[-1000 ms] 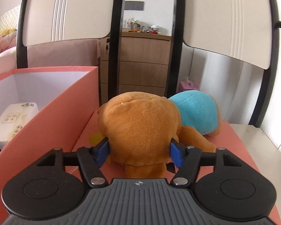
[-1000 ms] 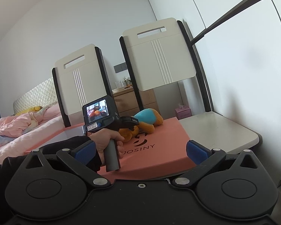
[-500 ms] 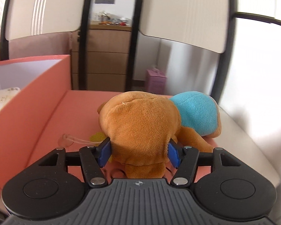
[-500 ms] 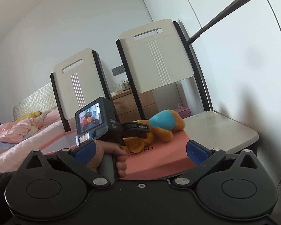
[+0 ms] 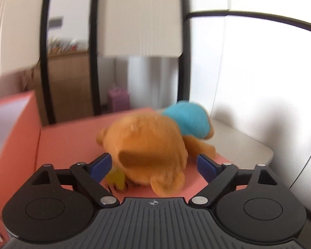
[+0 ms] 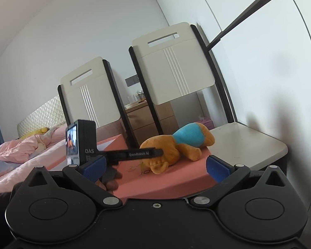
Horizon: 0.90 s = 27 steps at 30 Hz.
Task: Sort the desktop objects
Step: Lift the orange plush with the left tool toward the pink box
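While the left gripper (image 5: 153, 164) spreads its jaws, the plush toy (image 5: 149, 147) lies between the two blue pads (image 5: 100, 165), low in the middle of the left wrist view, and neither pad presses on it: a sliver of pink shows on the right between fur and pad, and the left pad stands just beside the head. The toy, orange-brown with a turquoise back, rests face down on the salmon-pink box lid (image 5: 72, 141), its turquoise end pointing toward the upper right of the frame. A small yellow piece (image 5: 116, 179) peeks out under its head near the left pad. In the right wrist view the same toy (image 6: 176, 145) lies at centre on the lid (image 6: 172, 180), with the left gripper's black finger (image 6: 134, 153) reaching its head from the left. The right gripper (image 6: 155, 166), along the bottom of that view, stands wide open with nothing between its pads. Half a second earlier the left pads were squeezed into the toy's head; now they have let go, and the view has swung so the pink box wall (image 5: 14, 128) sits farther left and blurred.
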Each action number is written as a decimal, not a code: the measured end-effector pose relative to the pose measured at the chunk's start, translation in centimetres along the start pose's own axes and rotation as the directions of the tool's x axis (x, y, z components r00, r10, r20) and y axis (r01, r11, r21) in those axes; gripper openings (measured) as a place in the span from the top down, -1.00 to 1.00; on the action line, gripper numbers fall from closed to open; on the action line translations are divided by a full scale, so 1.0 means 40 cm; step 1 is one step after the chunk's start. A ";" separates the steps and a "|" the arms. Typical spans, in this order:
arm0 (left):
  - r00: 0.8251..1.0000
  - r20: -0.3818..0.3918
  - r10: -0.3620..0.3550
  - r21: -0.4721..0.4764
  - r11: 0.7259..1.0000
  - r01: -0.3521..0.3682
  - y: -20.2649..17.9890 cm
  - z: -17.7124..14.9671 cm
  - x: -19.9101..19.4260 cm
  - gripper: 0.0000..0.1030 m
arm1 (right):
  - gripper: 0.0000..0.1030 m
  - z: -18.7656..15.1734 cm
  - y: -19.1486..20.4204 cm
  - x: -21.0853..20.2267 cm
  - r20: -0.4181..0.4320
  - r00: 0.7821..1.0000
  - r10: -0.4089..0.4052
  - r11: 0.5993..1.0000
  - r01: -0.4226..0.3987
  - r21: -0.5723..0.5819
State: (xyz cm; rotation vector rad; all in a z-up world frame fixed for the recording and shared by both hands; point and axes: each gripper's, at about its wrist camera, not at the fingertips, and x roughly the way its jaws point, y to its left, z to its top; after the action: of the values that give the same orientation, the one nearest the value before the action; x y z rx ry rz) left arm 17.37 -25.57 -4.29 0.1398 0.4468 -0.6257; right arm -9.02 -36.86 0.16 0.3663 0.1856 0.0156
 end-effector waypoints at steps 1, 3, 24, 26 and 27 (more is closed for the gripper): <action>1.000 0.010 -0.017 0.024 1.000 0.017 0.006 0.012 0.007 -0.82 | -0.99 0.000 0.002 0.001 -0.002 1.000 0.003 1.000 -0.003 -0.003; 0.999 0.002 -0.053 0.055 0.997 0.053 0.023 0.038 0.037 -0.83 | -0.99 0.000 0.003 0.005 -0.009 1.000 0.001 1.000 -0.001 -0.009; 0.984 -0.175 -0.014 0.229 0.972 0.055 0.038 0.057 0.163 -0.51 | -0.99 -0.008 0.000 0.024 -0.062 0.997 -0.049 0.998 0.047 -0.037; 0.986 -0.167 0.005 0.217 0.976 0.032 0.035 0.063 0.153 -0.40 | -0.99 -0.009 0.002 0.026 -0.065 0.996 -0.055 0.998 0.052 -0.038; 0.987 -0.163 0.019 0.212 0.977 0.016 0.034 0.065 0.147 -0.35 | -0.99 -0.010 0.003 0.028 -0.067 0.996 -0.058 0.998 0.055 -0.038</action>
State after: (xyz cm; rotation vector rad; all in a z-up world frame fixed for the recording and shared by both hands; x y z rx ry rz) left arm 23.35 -28.30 -4.59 0.3979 0.5377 -0.6624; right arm -8.00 -36.54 -0.34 0.3249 0.2623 -0.0247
